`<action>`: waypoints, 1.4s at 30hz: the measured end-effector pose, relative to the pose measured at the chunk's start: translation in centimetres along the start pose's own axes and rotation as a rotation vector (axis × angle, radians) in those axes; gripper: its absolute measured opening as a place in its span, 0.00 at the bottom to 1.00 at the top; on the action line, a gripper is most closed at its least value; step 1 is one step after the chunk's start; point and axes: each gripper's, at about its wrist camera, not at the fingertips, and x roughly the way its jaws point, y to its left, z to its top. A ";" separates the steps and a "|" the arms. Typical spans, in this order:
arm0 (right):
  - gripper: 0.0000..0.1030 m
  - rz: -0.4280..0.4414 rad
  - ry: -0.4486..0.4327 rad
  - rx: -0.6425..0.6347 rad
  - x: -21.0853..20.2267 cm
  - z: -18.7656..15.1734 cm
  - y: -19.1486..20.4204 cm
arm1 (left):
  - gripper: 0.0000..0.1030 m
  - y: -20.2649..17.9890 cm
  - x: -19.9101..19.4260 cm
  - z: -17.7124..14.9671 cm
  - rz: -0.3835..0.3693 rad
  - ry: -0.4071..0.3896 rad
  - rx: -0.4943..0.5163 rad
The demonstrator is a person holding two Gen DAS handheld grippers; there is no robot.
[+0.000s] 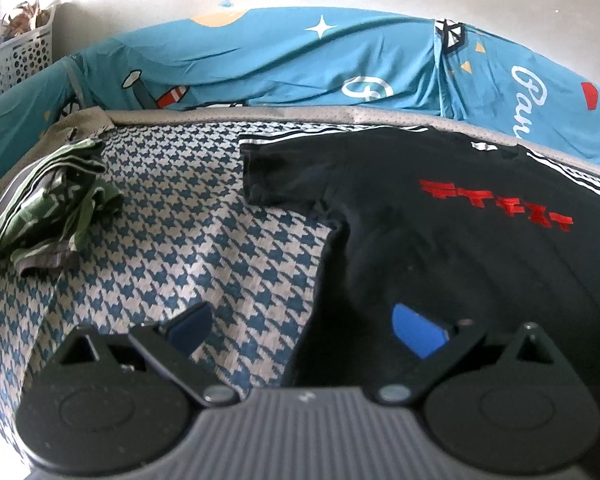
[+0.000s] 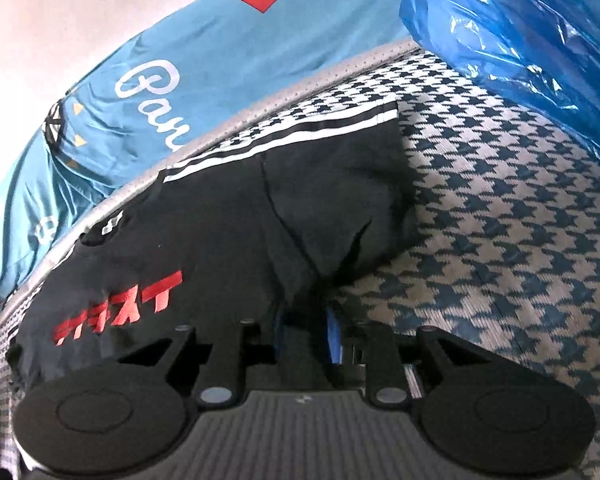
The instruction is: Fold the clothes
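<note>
Left gripper [image 1: 300,330]: jaws wide apart, empty, above the shirt's edge.
Right gripper [image 2: 306,330]: jaws narrow, seemingly pinching a fold of the black T-shirt [image 2: 228,240].
T-shirt: flat on the houndstooth mat [image 1: 172,232].
Far left: folded green clothes [image 1: 56,204].

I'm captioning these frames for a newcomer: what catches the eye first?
The black T-shirt with red lettering, spread on the houndstooth mat. Behind it runs bright blue cartoon bedding; a crinkly blue plastic bag sits at the far right, and a folded green garment lies to the left.
</note>
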 end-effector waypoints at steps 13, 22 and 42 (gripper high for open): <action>0.08 -0.111 -0.154 -0.090 -0.4 0.3 1.4 | 0.98 0.3 0.8 -0.3 0.020 0.033 -0.008; 0.24 -0.183 -0.146 -0.050 -0.8 -0.1 1.4 | 0.98 1.5 0.7 0.2 0.041 0.033 -0.046; 0.27 0.197 -0.039 -0.252 -8.0 -9.5 8.9 | 1.00 4.2 -1.0 1.4 0.061 -0.026 -0.119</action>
